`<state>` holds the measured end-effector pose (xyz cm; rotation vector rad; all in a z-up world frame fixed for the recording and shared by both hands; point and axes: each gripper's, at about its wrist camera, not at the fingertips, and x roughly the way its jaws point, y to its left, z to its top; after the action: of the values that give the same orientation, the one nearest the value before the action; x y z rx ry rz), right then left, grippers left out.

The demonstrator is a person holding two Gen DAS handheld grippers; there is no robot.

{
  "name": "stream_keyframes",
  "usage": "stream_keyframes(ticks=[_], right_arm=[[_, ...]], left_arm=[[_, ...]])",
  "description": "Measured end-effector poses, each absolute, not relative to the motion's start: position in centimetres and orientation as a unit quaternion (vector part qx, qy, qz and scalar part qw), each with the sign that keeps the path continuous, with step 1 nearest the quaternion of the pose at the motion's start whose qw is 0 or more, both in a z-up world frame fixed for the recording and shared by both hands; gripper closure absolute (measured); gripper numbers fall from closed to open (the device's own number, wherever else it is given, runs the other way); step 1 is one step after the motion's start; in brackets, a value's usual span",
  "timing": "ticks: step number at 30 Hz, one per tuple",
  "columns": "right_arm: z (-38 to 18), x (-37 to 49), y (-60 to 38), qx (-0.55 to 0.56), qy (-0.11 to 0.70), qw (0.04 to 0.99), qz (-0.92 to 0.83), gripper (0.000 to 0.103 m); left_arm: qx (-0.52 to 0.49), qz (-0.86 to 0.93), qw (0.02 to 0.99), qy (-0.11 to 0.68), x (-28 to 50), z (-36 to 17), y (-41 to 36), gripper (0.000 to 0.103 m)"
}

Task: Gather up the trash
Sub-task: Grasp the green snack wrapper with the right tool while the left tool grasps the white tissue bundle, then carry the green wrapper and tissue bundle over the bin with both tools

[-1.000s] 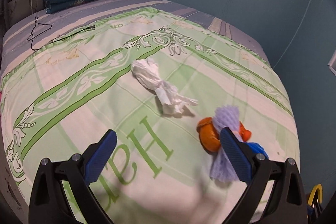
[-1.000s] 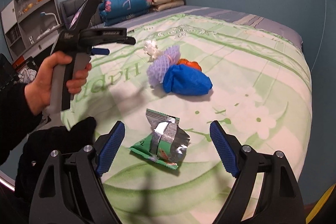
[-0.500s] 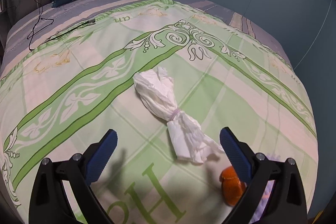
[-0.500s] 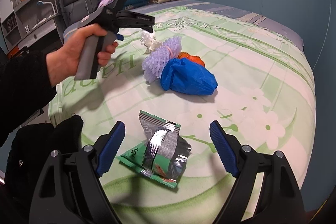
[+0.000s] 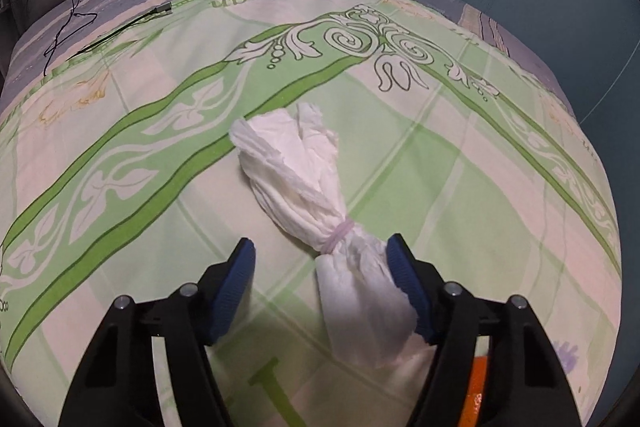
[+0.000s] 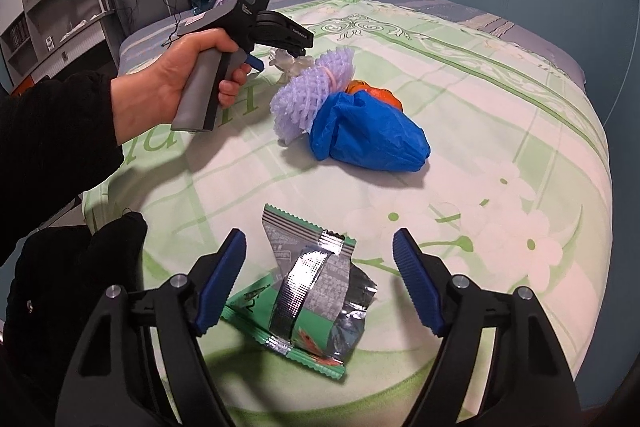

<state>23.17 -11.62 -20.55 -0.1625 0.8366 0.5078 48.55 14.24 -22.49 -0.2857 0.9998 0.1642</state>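
The left gripper, held in a person's hand, points down at a bed. Its jaws have just been closing and stand partly open. Between them lies the tied end of a white tissue bundle, close against the right pad, with a clear gap at the left pad; no grip shows. The bundle lies on a green and cream patterned bedspread. To its right, low in the left wrist view, an orange item peeks past the gripper.

The right gripper hovers with jaws wide, lately narrowed a little, over a crumpled green and silver snack wrapper lying between the pads, untouched. Farther back sit a purple foam net and a blue plastic bag, touching each other.
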Motion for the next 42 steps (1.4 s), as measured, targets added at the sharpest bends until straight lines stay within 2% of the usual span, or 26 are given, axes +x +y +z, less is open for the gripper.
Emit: stream_keyframes(ticks=[2,7,13,21,26,42], right_arm=[[-20.8,23.2,-11.6,-0.077,0.406,0.878,0.243,0.033],[-21.1,23.4,-11.6,-0.078,0.413,0.875,0.241,0.04],[-21.2,23.4,-11.6,-0.072,0.421,0.872,0.24,0.056],[-21.5,23.3,-11.9,-0.06,0.433,0.868,0.237,0.068],[-21.2,22.7,-11.9,-0.06,0.434,0.867,0.236,0.072],[-17.6,19.5,-14.2,-0.025,0.416,0.881,0.222,0.072]], left_arm=[[-0.128,0.082,0.865,0.479,48.7,-22.7,13.9,0.041],[-0.128,0.071,0.863,0.484,49.2,-22.9,13.4,0.062],[-0.119,0.063,0.863,0.487,49.1,-22.6,12.7,0.08],[-0.125,0.06,0.865,0.482,48.2,-21.7,13.1,0.084],[-0.126,0.057,0.873,0.468,46.9,-20.1,13.5,0.084],[-0.141,0.028,0.898,0.416,38.0,-14.7,14.3,0.084]])
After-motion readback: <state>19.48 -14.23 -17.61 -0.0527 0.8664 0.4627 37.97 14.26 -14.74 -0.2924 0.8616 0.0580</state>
